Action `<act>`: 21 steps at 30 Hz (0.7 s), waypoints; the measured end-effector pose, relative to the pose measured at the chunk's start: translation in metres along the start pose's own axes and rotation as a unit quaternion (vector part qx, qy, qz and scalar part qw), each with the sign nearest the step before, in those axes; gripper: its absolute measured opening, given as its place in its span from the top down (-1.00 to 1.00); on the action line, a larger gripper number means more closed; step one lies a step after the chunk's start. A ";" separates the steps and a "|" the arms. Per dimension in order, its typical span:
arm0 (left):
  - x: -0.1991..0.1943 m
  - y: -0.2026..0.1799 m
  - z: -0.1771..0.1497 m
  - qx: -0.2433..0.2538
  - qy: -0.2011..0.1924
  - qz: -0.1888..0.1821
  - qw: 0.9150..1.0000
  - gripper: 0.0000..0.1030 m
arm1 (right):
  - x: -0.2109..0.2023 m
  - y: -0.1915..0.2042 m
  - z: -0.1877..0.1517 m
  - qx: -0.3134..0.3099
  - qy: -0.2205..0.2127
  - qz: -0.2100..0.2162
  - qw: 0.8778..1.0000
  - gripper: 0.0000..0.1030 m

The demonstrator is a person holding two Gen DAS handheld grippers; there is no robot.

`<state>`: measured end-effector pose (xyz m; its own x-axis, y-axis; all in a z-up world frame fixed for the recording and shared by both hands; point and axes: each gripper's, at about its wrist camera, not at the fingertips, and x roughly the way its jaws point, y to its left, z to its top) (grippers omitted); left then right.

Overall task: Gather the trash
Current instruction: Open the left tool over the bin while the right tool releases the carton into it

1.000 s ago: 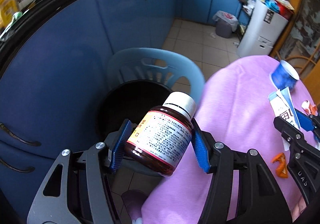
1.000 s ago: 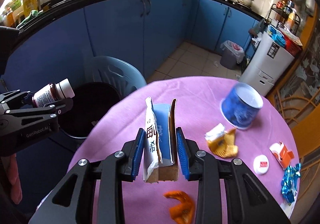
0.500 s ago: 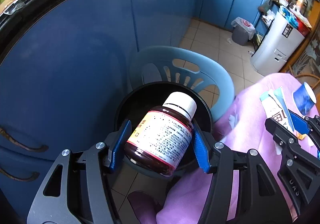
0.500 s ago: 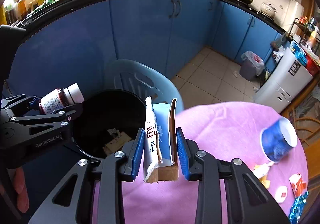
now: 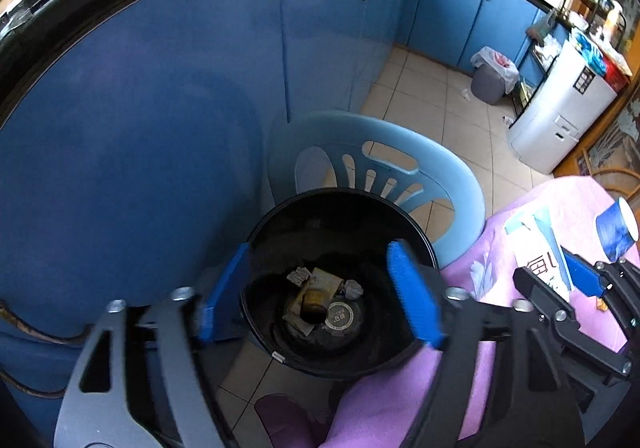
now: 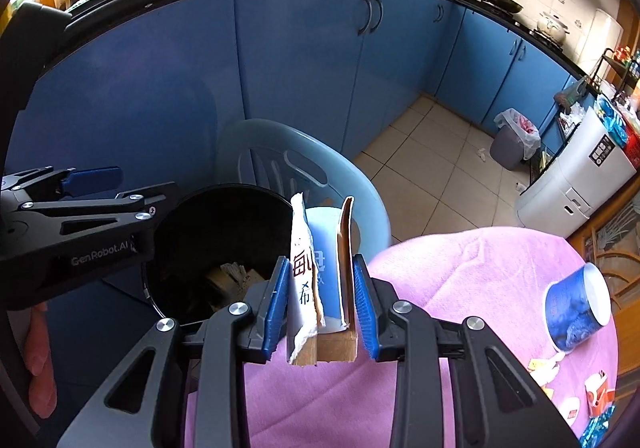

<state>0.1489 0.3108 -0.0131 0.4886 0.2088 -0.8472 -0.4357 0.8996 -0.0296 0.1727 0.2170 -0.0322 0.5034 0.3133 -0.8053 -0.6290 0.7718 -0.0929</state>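
Bottle gone from opening left hand-held gripper (image 5: 320, 288), carton (image 6: 320, 288) upright in right.

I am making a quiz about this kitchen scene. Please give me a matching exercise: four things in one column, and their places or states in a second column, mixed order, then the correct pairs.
Things:
1. left tool
2. torn carton
3. blue cup
4. black bin

Places or states:
A. lying on its side on the pink tablecloth
B. clamped in the right tool
C. opening, nothing between the pads
D. on the light blue chair, trash inside

Pairs: 1-C, 2-B, 3-A, 4-D
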 end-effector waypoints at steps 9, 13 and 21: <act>-0.001 0.017 0.005 -0.022 -0.008 0.007 1.000 -0.73 | 0.009 0.016 0.010 -0.019 0.000 0.023 1.000 0.40; -0.003 0.027 0.002 -0.033 -0.009 0.014 0.999 -0.73 | 0.017 0.024 0.015 -0.021 0.007 0.050 0.998 0.37; -0.010 0.036 0.000 -0.041 -0.015 0.024 0.999 -0.73 | 0.015 0.028 0.015 -0.008 -0.004 0.062 0.998 -0.58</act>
<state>0.1285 0.3417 -0.0061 0.4878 0.2625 -0.8326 -0.5184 0.8545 -0.0343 0.1721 0.2515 -0.0380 0.4254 0.4104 -0.8066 -0.6960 0.7180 -0.0018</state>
